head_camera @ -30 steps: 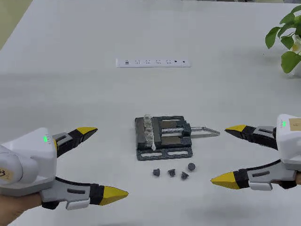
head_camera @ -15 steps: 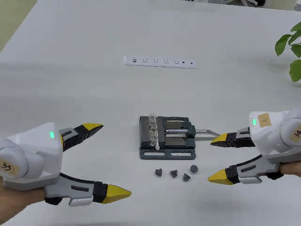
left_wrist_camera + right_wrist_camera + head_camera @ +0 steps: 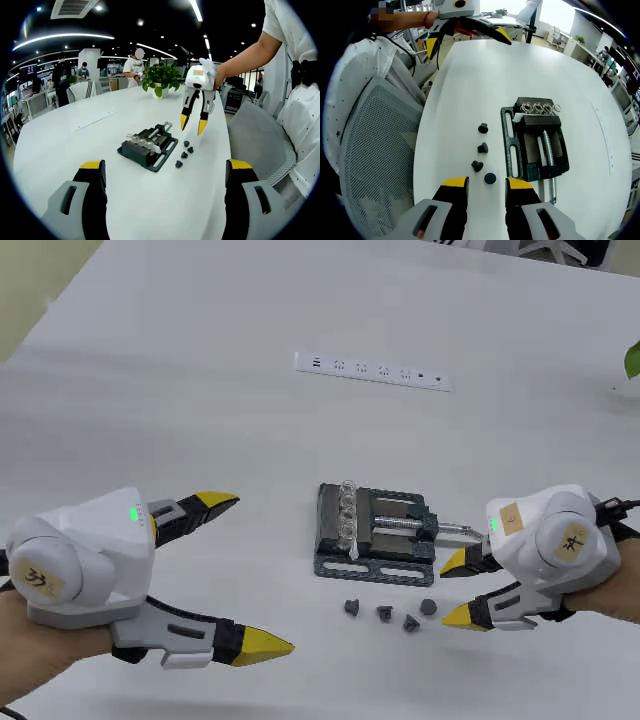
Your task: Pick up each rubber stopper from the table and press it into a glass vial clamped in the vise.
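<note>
The right gripper (image 3: 447, 593) hovers low just beside the 4 rubber stoppers (image 3: 385, 613) on the surface (image 3: 200, 390), fingers partly open and empty, seemingly aimed at the nearest. The left gripper (image 3: 262, 573) hangs wide open, empty. Just behind the stoppers, the vise (image 3: 385, 540) clamps the vials (image 3: 346, 512).

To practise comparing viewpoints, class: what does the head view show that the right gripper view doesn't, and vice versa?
Head view: the right gripper from outside, white housing included. Right gripper view: a grey mesh chair and a dotted shirt beside the table. Both: the vise, its four glass vials, four loose rubber stoppers and the open left gripper.
</note>
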A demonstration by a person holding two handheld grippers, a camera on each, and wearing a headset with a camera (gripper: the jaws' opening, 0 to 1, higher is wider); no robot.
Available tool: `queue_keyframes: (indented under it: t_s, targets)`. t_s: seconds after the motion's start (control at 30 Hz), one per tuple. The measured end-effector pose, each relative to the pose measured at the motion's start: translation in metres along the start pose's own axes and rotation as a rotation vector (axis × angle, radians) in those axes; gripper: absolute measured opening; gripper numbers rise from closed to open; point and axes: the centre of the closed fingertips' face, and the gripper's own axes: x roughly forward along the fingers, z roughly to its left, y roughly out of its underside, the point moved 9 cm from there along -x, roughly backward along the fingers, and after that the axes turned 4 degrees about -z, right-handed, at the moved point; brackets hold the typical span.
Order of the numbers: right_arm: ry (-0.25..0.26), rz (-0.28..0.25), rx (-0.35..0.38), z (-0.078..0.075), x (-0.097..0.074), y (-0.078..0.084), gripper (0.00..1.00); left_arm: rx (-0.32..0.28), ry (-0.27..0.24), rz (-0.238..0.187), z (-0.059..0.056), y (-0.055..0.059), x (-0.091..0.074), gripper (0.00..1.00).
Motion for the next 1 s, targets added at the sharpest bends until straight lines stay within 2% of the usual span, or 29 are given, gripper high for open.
queue_keyframes:
  t_s: [0.23, 0.47, 1.0]
  targets:
    - [-0.04, 0.074, -0.065, -0.002, 0.015, 0.0, 0.19, -0.013, -0.013, -0.01, 0.0, 0.003, -0.004, 0.99]
    - [-0.064, 0.114, -0.094, -0.003, 0.028, 0.003, 0.18, -0.024, -0.029, -0.023, 0.0, 0.003, -0.008, 0.99]
    - [-0.073, 0.142, -0.12, -0.005, 0.031, 0.0, 0.11, -0.036, -0.039, -0.042, -0.001, 0.001, -0.01, 0.99]
